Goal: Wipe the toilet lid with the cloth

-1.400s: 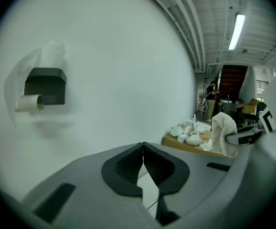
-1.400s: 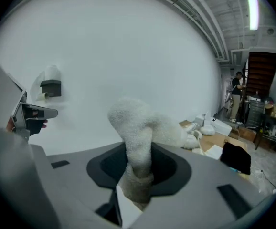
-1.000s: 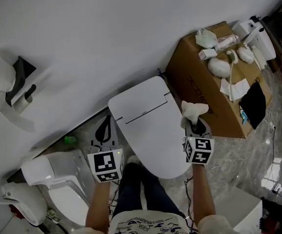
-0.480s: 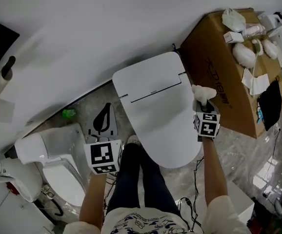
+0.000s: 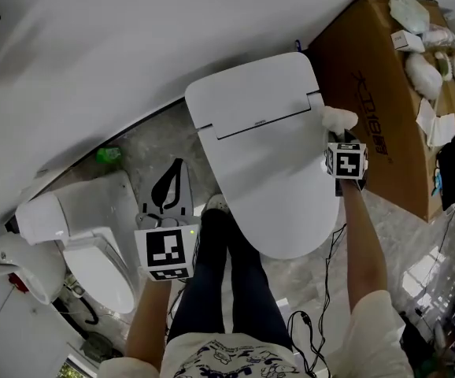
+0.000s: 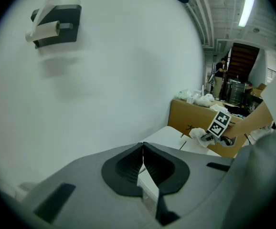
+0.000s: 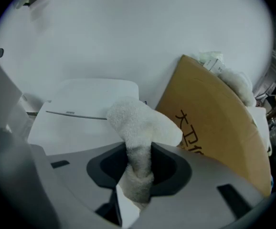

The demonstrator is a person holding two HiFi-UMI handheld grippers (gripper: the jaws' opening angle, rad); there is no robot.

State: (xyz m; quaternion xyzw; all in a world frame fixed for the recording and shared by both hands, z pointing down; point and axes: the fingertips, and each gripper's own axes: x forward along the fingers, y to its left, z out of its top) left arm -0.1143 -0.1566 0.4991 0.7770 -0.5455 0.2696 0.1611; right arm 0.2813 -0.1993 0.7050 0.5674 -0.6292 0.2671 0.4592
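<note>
The white toilet lid (image 5: 267, 156) lies closed in the middle of the head view. My right gripper (image 5: 344, 136) is at the lid's right edge, close to the hinge line, shut on a white fluffy cloth (image 5: 339, 118). In the right gripper view the cloth (image 7: 138, 123) bulges out of the shut jaws (image 7: 139, 168), over the lid (image 7: 80, 113). I cannot tell whether it touches the lid. My left gripper (image 5: 171, 181) hangs left of the toilet over the floor. Its jaws (image 6: 143, 149) are shut on nothing. The left gripper view also shows the right gripper (image 6: 209, 136) and the cloth (image 6: 196, 133).
A brown cardboard box (image 5: 385, 93) with several white items on top stands right of the toilet. A second white fixture (image 5: 94, 242) sits at lower left, with a green item (image 5: 108, 154) by the wall. A paper holder (image 6: 54, 20) hangs on the wall. The person's legs (image 5: 220, 282) are in front of the toilet.
My right gripper has carried the cloth along the lid's right edge toward the hinge end. The head view has shifted. My left gripper has stayed beside the toilet.
</note>
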